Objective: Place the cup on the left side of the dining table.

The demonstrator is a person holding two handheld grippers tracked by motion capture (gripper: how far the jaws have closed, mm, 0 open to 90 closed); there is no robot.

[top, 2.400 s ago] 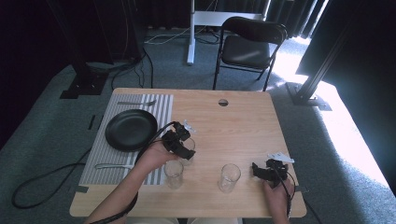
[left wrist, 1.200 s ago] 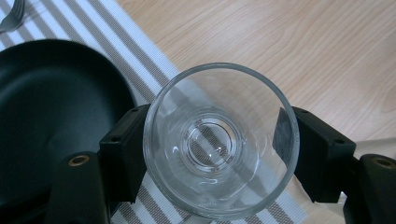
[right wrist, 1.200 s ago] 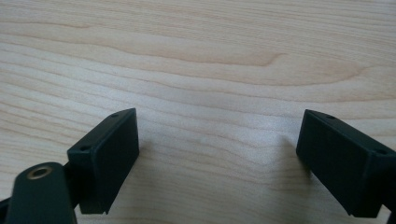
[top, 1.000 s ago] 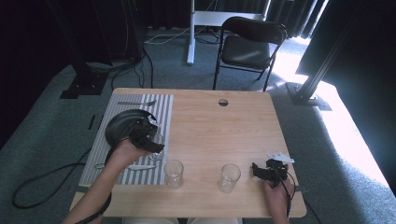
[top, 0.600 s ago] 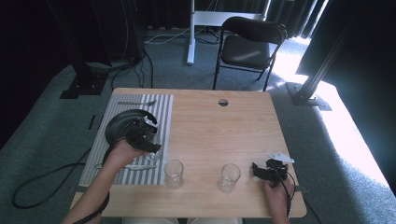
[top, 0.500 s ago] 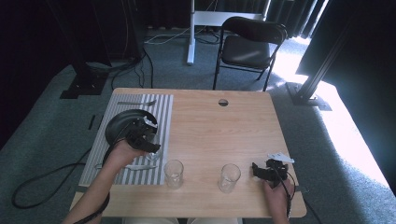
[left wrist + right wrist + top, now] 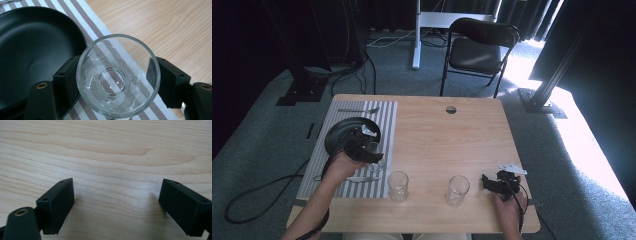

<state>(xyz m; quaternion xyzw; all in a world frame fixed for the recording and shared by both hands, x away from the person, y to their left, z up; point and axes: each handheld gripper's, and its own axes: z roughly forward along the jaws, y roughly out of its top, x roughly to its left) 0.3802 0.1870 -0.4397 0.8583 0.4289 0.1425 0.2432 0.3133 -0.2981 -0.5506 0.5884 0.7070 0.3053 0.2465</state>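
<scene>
High view: at the near edge of the table (image 7: 462,130) two empty glasses stand apart, one glass near the middle (image 7: 398,185) and another glass to its right (image 7: 457,190). Just right of that one, toward the near right corner, the right gripper (image 7: 490,183) rests low over the wood in the person's right hand (image 7: 509,205); in the right gripper view its jaws stand wide apart over bare table with nothing between them.

A little farther in, on the left side, a striped placemat (image 7: 388,114) covers the table from the near edge to the far left part. A spoon (image 7: 357,178) lies on the mat's near end. Above it the left hand (image 7: 343,165) holds the left gripper (image 7: 373,156), whose jaws are clamped on a third glass (image 7: 117,75). In the left gripper view this held glass is seen from above, upright, a jaw pressing each side of its wall, over the mat's right edge and just beside the rim of a black plate (image 7: 32,47).

The plate sits on the mat beyond the hand, and a fork (image 7: 357,110) lies along the mat's far end
</scene>
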